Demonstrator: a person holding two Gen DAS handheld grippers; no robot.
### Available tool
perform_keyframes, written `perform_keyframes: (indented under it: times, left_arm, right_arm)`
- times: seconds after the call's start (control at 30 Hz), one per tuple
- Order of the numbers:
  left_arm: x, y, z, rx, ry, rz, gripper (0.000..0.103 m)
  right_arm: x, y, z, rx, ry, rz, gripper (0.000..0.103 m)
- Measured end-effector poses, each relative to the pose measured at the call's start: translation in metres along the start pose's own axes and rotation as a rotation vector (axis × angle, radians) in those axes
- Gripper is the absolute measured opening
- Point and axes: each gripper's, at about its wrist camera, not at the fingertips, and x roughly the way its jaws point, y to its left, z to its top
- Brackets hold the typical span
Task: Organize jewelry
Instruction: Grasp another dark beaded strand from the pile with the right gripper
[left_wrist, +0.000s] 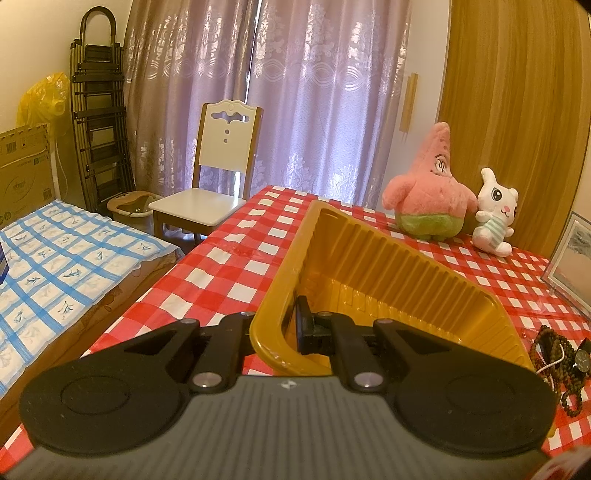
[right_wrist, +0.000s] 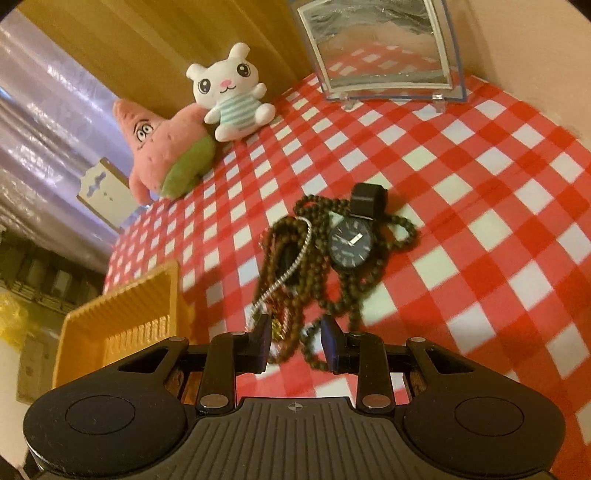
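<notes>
A yellow ribbed plastic tray (left_wrist: 399, 266) sits tilted on the red checked table. My left gripper (left_wrist: 280, 328) is shut on the tray's near rim, one finger inside and one outside. The tray also shows at the left of the right wrist view (right_wrist: 122, 317). A pile of jewelry lies on the cloth: a black watch (right_wrist: 350, 240), brown bead strands (right_wrist: 284, 258) and a silver chain (right_wrist: 295, 258). My right gripper (right_wrist: 295, 343) is open, its fingers on either side of the near ends of the bead strands. The pile shows at the right edge of the left wrist view (left_wrist: 561, 362).
A pink star plush (left_wrist: 428, 192) and a white bunny plush (left_wrist: 493, 214) stand at the table's far side. A clear picture frame (right_wrist: 384, 48) stands near the wall. A white chair (left_wrist: 207, 184) and a bed (left_wrist: 55, 258) lie left of the table.
</notes>
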Motion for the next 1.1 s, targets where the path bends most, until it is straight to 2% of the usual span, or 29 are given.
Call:
perform_keyframes:
  times: [0.2,0.4,0.57,0.63,0.77,0.93,1.1]
  left_arm:
    - [0.000,0.000,0.000,-0.001,-0.001,-0.001,0.008]
    - [0.000,0.001,0.000,-0.002,0.000,-0.002,0.008]
    - [0.000,0.002,0.001,-0.004,0.000,-0.003,0.008]
    - [0.000,0.002,0.001,-0.003,0.000,-0.004,0.008]
    - [0.001,0.002,0.001,-0.004,0.000,-0.002,0.008]
    - [0.001,0.002,0.001,-0.004,0.003,-0.003,0.008]
    - [0.002,0.001,0.002,-0.006,0.004,-0.003,0.008]
  right_arm:
    - [0.023,-0.002,0.014,0.067,0.008,0.031,0.031]
    - [0.045,-0.016,0.026,0.206,0.016,0.050,0.031]
    - [0.060,-0.025,0.032,0.276,0.023,0.035,0.029]
    - [0.064,-0.026,0.033,0.285,0.024,0.033,0.026]
    - [0.068,-0.024,0.036,0.264,0.022,0.030,0.021]
    - [0.072,-0.016,0.040,0.208,0.015,0.016,0.004]
    - [0.068,0.009,0.043,0.045,-0.033,0.001,0.003]
